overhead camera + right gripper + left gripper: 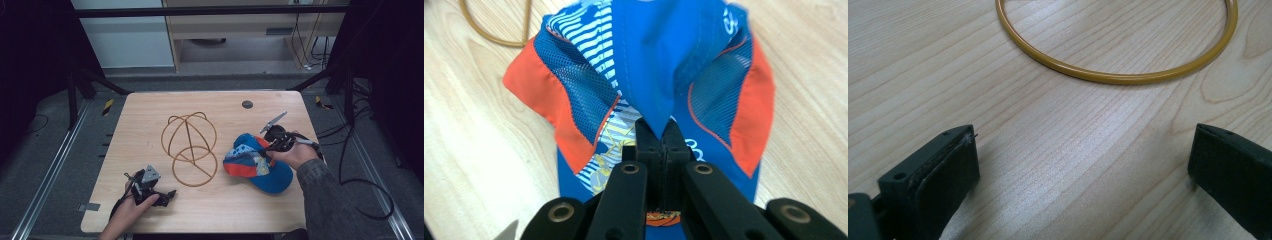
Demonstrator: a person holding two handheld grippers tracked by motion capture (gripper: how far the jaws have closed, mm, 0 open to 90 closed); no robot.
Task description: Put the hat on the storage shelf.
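A blue and orange cap (257,164) lies on the right side of the wooden table (150,107). My right gripper (272,145) is shut on a fold of the cap's blue fabric (644,60), pinched between the jaws at the right gripper (658,131). A wire frame of yellow-brown rings (190,147) stands at the table's centre. My left gripper (167,195) rests low near the front left, open and holding nothing. In the left gripper view, the left gripper (1083,160) points at the frame's bottom ring (1118,77), which lies a short way ahead of the jaws.
A small dark round hole cover (247,104) sits near the table's far edge. Black frame legs and cables (350,165) run along the floor to the right. A strip of grey tape (89,207) is at the front left corner.
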